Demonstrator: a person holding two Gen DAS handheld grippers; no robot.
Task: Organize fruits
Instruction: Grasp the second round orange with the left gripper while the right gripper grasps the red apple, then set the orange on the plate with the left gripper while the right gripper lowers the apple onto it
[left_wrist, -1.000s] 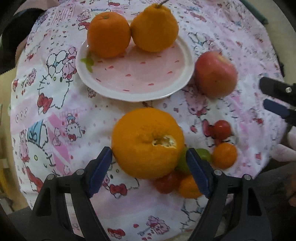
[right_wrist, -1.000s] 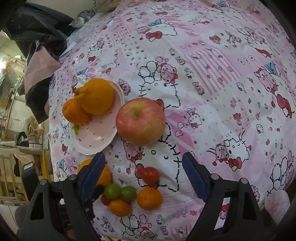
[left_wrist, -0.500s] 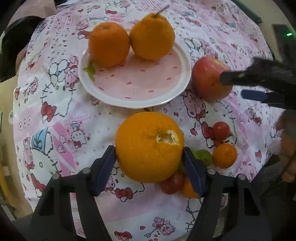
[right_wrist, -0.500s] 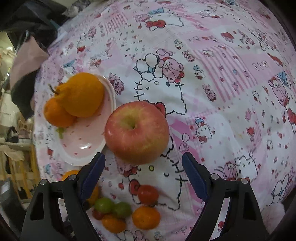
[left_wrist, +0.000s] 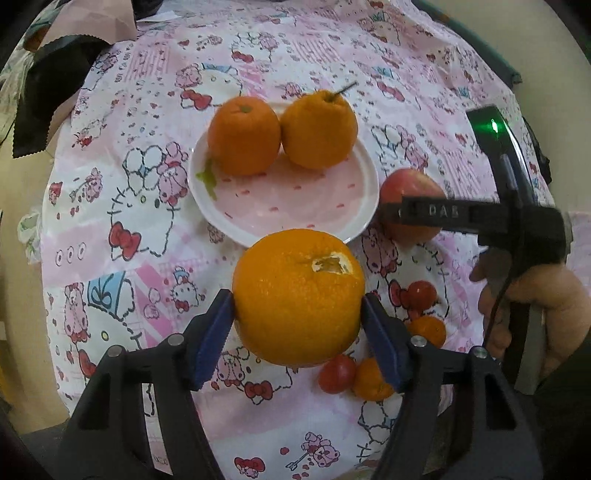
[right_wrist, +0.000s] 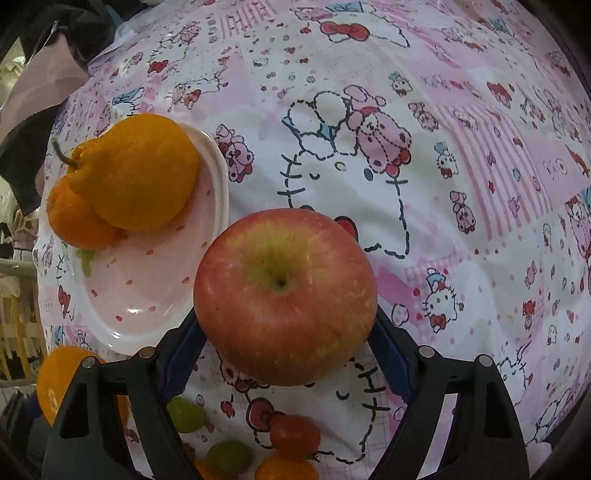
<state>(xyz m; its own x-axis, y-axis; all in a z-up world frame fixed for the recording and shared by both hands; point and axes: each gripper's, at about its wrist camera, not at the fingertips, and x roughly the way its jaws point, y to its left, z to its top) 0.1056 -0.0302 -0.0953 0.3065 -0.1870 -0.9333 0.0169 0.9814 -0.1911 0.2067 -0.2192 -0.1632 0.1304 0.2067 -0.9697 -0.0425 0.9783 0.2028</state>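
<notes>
your left gripper (left_wrist: 297, 321) has its blue pads pressed on both sides of the big orange (left_wrist: 298, 295), just short of the plate (left_wrist: 236, 229). your right gripper (right_wrist: 286, 349) brackets the apple (right_wrist: 285, 295) beside the plate rim; both pads look to be touching it, so i judge it gripped. both fruits are round and smooth, so a loose squeeze could let them roll onto the small fruits (left_wrist: 345, 373) below. further on, two oranges (left_wrist: 280, 134) crowd the plate's far side; dropping carelessly could knock them off.
</notes>
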